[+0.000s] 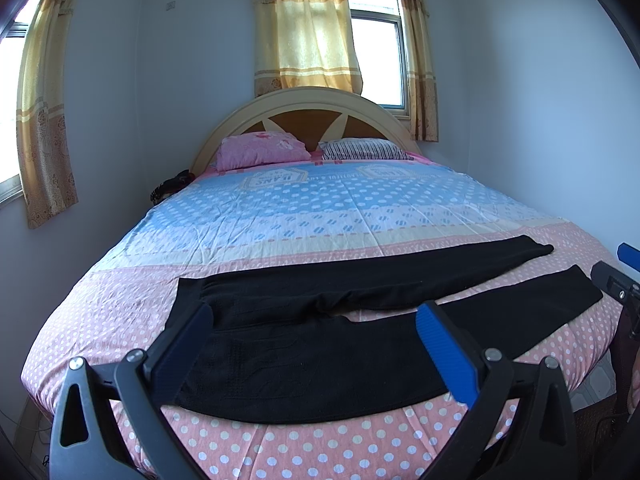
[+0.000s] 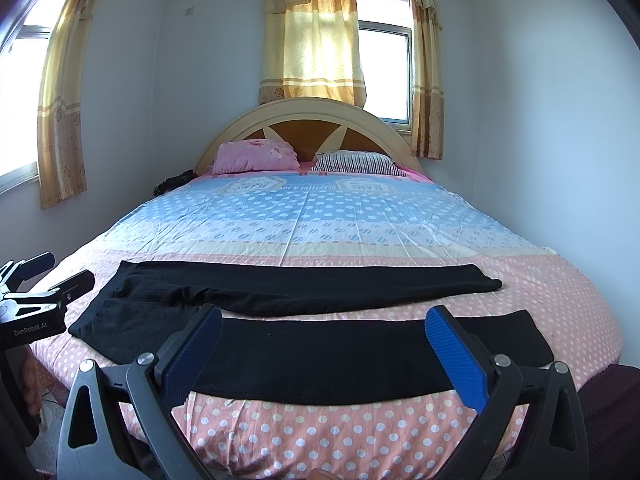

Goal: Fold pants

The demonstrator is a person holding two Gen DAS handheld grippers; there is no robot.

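Note:
Black pants [image 1: 320,356] lie flat across the foot of the bed, waistband to the left, both legs spread apart and pointing right. They also show in the right wrist view [image 2: 328,352]. My left gripper [image 1: 316,320] is open and empty, held above the waist part near the bed's front edge. My right gripper [image 2: 324,324] is open and empty, held above the near leg. The left gripper shows at the left edge of the right wrist view [image 2: 40,280]; the right gripper shows at the right edge of the left wrist view [image 1: 616,280].
The bed [image 1: 304,220] has a pink and blue polka-dot sheet. A pink pillow [image 1: 262,150] and a striped pillow [image 1: 364,149] lie by the headboard [image 1: 304,108]. A dark object [image 1: 170,188] sits at the bed's far left. Walls stand close on both sides.

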